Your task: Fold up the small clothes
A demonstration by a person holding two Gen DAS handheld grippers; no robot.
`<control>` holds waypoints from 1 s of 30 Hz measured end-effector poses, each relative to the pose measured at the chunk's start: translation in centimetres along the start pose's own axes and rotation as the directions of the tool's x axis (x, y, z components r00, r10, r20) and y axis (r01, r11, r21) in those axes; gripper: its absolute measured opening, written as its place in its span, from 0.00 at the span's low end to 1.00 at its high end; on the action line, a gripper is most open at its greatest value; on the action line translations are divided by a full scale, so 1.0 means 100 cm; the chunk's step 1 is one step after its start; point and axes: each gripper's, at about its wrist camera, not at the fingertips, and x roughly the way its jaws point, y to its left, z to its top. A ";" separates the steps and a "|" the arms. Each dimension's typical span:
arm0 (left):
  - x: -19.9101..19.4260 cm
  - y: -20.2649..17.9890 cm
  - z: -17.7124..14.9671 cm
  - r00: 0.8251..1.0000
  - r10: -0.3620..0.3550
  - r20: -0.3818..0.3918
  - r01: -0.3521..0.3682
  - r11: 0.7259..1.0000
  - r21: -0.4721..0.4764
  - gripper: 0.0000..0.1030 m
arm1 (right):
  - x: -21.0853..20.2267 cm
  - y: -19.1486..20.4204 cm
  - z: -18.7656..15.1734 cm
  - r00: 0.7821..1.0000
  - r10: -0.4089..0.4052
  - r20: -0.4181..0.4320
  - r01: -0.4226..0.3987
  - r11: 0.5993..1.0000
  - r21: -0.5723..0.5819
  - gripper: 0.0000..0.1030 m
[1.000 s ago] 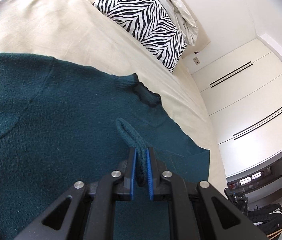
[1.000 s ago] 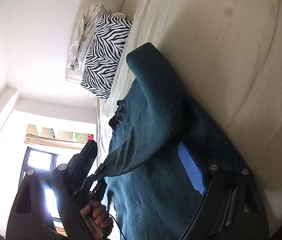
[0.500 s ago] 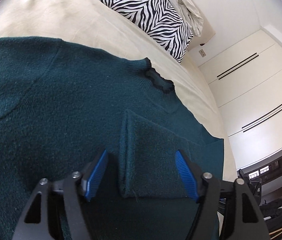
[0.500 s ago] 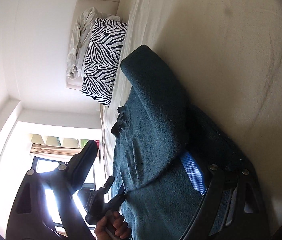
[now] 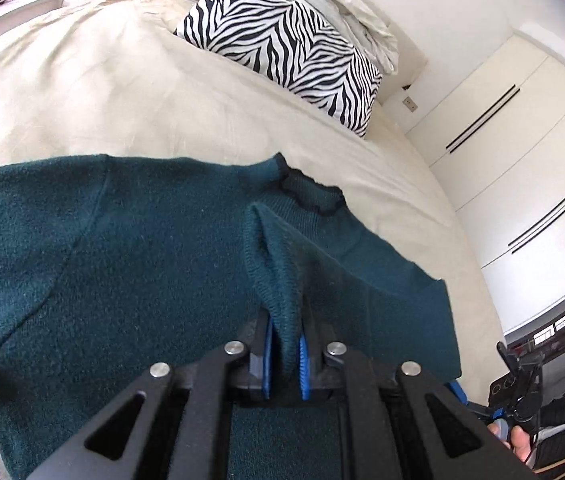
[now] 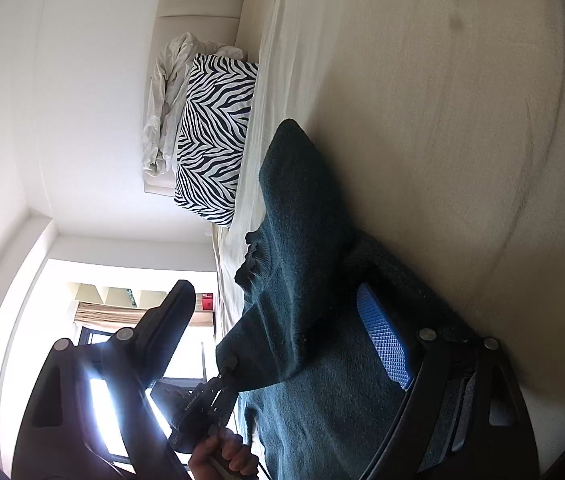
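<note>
Left wrist view shows the left claw (image 5: 284, 354) pinched shut on the sleeve cuff (image 5: 272, 264) of a soft, floppy green sweater (image 5: 122, 248) lying near us on the bed (image 5: 162, 92), while the right claw (image 6: 282, 332) stays wide open, so grab thick edges.

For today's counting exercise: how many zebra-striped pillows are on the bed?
1. The zebra-striped pillow sits at the head of the bed, beyond the green sweater, against crumpled pale bedding that could hide more.

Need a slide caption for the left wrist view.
Left hand-held gripper shut on a sweater cuff, on a beige bed.
</note>
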 end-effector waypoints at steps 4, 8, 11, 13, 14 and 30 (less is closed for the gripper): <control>0.007 0.019 0.001 1.000 0.005 -0.016 -0.005 0.999 -0.049 0.11 | 0.002 0.002 0.002 1.000 -0.004 -0.001 0.004 1.000 0.003 0.81; 0.002 0.027 -0.006 0.999 -0.002 0.042 0.006 0.996 -0.088 0.11 | 0.017 0.010 -0.001 0.997 -0.044 -0.070 0.042 0.999 -0.023 0.81; -0.004 0.024 -0.003 0.996 -0.022 0.091 0.030 0.995 -0.091 0.11 | 0.031 0.013 -0.001 0.990 -0.095 -0.104 0.093 0.995 -0.024 0.81; 0.002 0.020 -0.002 0.998 -0.032 0.061 0.037 0.996 -0.079 0.11 | 0.039 0.012 0.003 0.990 -0.087 -0.112 0.088 0.996 0.006 0.81; 0.004 0.019 -0.003 0.998 -0.032 0.052 0.036 0.996 -0.075 0.11 | 0.043 0.012 0.006 0.990 -0.080 -0.112 0.083 0.996 0.022 0.82; 0.016 0.066 -0.013 0.998 -0.025 0.051 0.036 0.974 -0.223 0.10 | 0.024 0.011 0.016 0.999 -0.041 -0.010 0.041 0.999 -0.020 0.73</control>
